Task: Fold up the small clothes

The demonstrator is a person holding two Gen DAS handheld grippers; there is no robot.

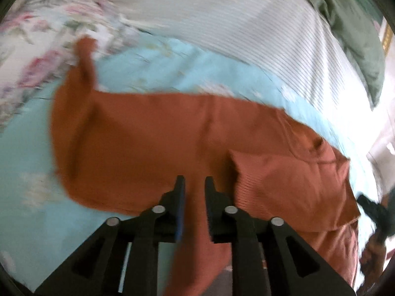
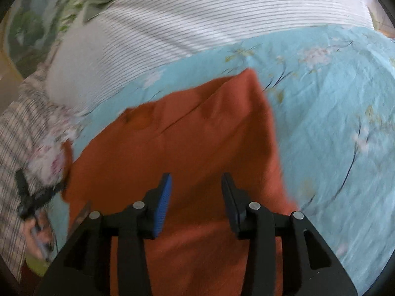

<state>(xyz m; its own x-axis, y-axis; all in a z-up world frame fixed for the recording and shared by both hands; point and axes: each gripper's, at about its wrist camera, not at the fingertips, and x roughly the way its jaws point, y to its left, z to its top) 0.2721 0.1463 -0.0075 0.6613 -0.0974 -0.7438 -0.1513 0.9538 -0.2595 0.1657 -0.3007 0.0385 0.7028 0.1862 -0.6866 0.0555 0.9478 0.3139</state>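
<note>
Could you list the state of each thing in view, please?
Left gripper: open a little, fabric running between its fingers, grip unclear.
Right gripper: open, above the garment.
Garment: rust-orange, spread on the sheet, one part folded over.
Sheet: blue floral, lying under the garment.
Striped pillow: lying behind the garment.

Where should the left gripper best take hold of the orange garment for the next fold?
Probably the folded-over sleeve on the orange garment, at its near free edge, approached from the near side. That flap lies raised on the body, just right of the left gripper, whose jaws stand apart.
</note>
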